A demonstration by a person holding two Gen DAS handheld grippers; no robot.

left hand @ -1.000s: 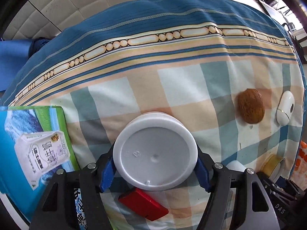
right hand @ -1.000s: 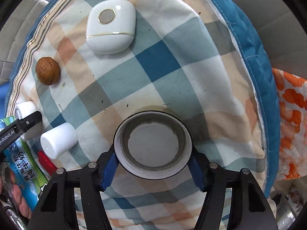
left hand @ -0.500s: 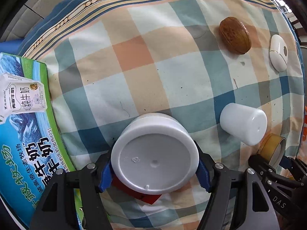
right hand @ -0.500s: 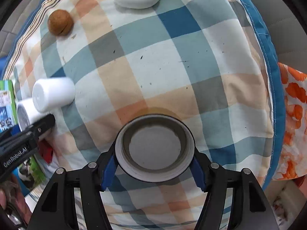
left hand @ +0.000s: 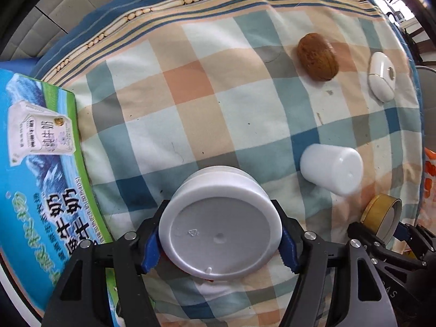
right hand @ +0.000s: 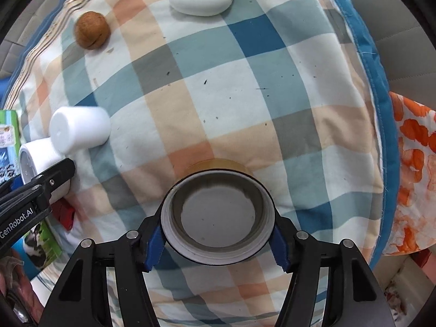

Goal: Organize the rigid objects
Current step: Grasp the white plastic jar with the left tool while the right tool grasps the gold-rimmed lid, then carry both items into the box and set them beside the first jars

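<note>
My left gripper (left hand: 219,245) is shut on a white plastic jar (left hand: 215,226), whose flat base faces the camera, above the checked cloth (left hand: 190,103). It hides most of a red object (right hand: 65,214) beneath it. My right gripper (right hand: 218,229) holds a yellow tape roll (right hand: 218,175) with a white rim; its jaws are closing, with the pads against the roll's sides. In the left wrist view the roll (left hand: 381,215) shows at the lower right. The jar (right hand: 35,158) shows at the right wrist view's left edge.
On the cloth lie a brown walnut (left hand: 317,57), a white oval case (left hand: 382,76) and a white cup (left hand: 331,170) on its side. A blue-green milk box (left hand: 41,163) borders the left. The cloth's blue edge (right hand: 378,109) drops off at the right, beside orange-patterned fabric (right hand: 414,163).
The left gripper has carried the jar over the red object, which is now almost hidden. The right gripper has drawn back with the roll, so walnut and case sit farther up.
</note>
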